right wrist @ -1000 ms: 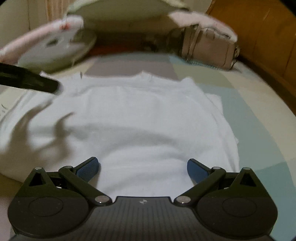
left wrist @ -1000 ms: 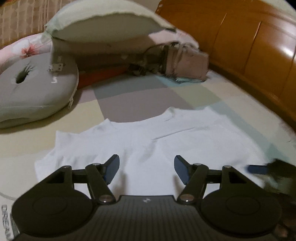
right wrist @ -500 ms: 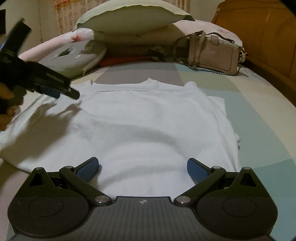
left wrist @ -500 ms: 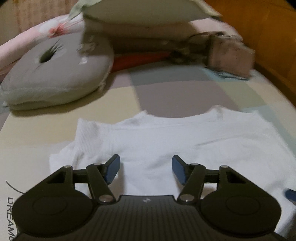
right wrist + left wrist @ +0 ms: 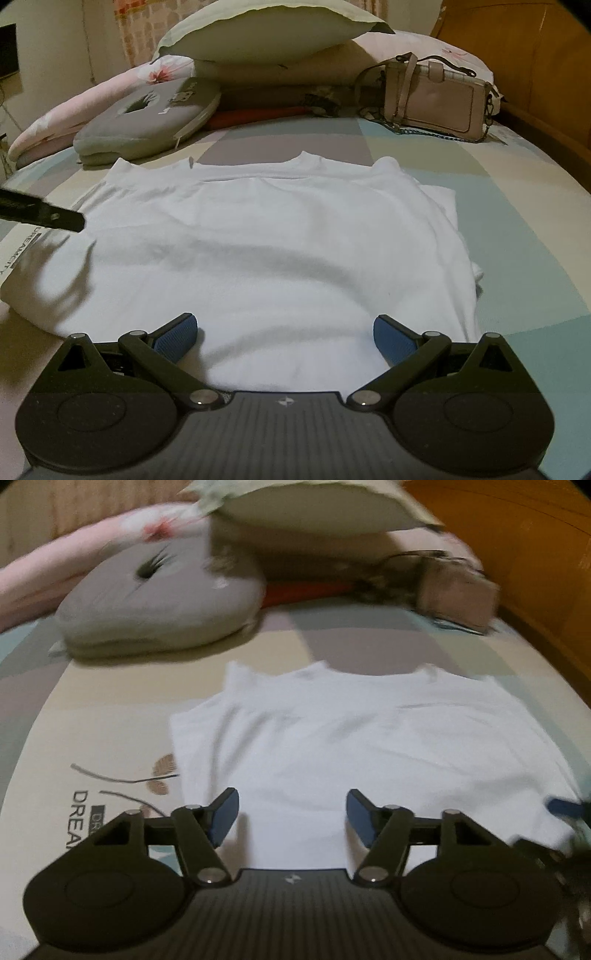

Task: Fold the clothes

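Both grippers, left gripper [image 5: 291,821] and right gripper [image 5: 285,338], hover open over the white shirt [image 5: 266,254] (nothing pinched); bedspread [image 5: 517,229] underneath.

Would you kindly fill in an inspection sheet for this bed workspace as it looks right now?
Surface: patchwork bed sheet, pastel blocks, printed lettering at its left edge.
Job's things: white T-shirt lying flat, collar away from the cameras, right side already folded under.
Clutter: grey ring cushion, stacked pillows, beige handbag with chain strap, all beyond the shirt.
Grippers: left gripper open, over the shirt's left part; right gripper open, over the hem; neither holds cloth.
Cables: nothing seen.
Surroundings: wooden headboard on the right.
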### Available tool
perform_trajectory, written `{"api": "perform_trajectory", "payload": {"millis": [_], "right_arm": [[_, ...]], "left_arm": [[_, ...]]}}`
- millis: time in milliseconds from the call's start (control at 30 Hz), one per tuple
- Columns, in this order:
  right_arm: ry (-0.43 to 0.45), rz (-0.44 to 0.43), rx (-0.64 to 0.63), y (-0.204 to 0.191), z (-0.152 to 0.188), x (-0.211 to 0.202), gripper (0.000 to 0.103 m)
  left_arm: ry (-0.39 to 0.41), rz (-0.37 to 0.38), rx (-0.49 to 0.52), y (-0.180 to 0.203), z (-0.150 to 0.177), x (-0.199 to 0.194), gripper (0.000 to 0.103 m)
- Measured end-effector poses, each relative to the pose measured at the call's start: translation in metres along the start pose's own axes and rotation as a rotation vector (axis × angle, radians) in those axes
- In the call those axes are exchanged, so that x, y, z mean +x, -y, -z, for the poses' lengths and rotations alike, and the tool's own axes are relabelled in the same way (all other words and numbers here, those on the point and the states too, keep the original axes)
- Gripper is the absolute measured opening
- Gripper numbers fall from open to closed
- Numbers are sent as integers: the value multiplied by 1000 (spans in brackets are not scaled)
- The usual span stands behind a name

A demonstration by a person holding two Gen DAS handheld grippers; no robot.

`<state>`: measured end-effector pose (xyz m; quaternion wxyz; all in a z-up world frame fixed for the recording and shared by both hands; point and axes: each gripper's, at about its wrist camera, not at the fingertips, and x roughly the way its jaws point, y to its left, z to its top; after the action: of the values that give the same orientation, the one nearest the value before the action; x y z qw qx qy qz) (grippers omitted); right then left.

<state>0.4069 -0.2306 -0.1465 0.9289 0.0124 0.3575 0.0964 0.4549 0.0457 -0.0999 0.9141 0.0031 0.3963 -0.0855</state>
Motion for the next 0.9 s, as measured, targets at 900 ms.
{"api": "perform_trajectory", "payload": {"millis": [900], "right_arm": [[-29,39,-64,-7,1,-4,103]], "left_arm": [[-124,-86,-91,1,2,31,69]]}}
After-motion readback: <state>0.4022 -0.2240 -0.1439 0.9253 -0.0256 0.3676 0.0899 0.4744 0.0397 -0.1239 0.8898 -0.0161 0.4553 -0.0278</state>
